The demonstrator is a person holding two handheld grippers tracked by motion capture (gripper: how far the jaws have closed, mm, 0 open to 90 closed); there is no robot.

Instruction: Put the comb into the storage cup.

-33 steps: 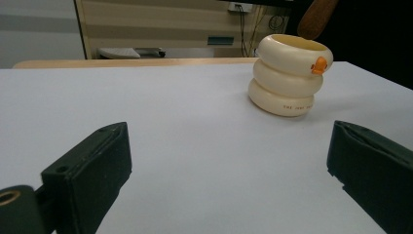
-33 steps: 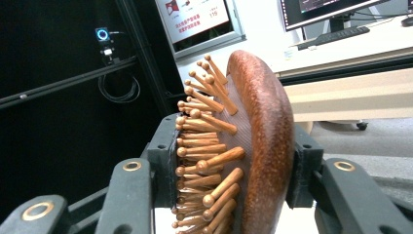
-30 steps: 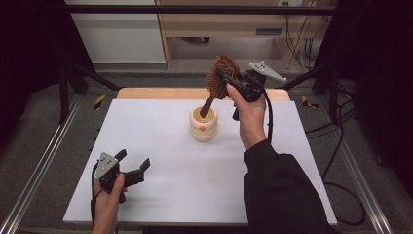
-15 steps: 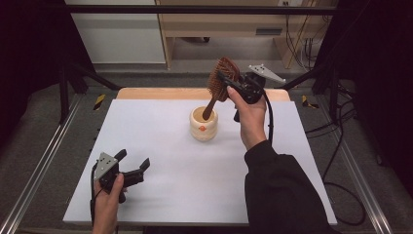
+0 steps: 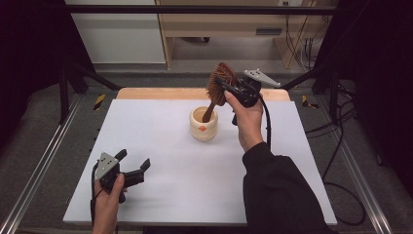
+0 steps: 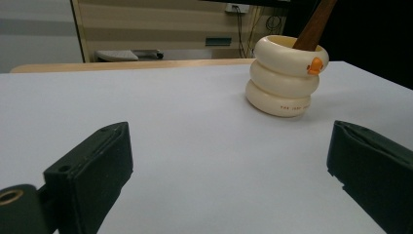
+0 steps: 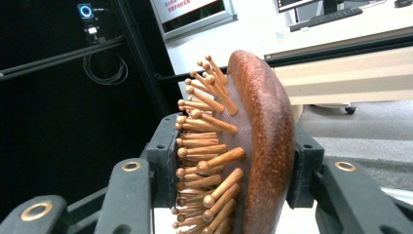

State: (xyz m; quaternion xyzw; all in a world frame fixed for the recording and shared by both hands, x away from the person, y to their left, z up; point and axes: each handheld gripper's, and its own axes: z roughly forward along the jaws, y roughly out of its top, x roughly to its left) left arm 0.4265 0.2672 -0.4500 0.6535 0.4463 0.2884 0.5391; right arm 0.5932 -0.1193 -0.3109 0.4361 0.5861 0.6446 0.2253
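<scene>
A wooden hairbrush [image 5: 218,83] stands tilted with its handle end inside a cream ringed cup [image 5: 203,124] at the table's middle back. My right gripper [image 5: 225,87] is shut on the brush's head; close up, the brush head [image 7: 243,146] sits between the two jaws, bristles to the left. Resting on the table at the front left, my left gripper [image 5: 132,163] is open with nothing between its jaws. From there the cup [image 6: 285,75] shows ahead to the right, with a small orange duck mark and the brush handle [image 6: 315,24] rising out of it.
The white table top [image 5: 165,141] ends in a wooden strip [image 5: 160,93] at the back. Metal rails [image 5: 44,156] run along both sides. Cables [image 5: 336,146] hang off the right side.
</scene>
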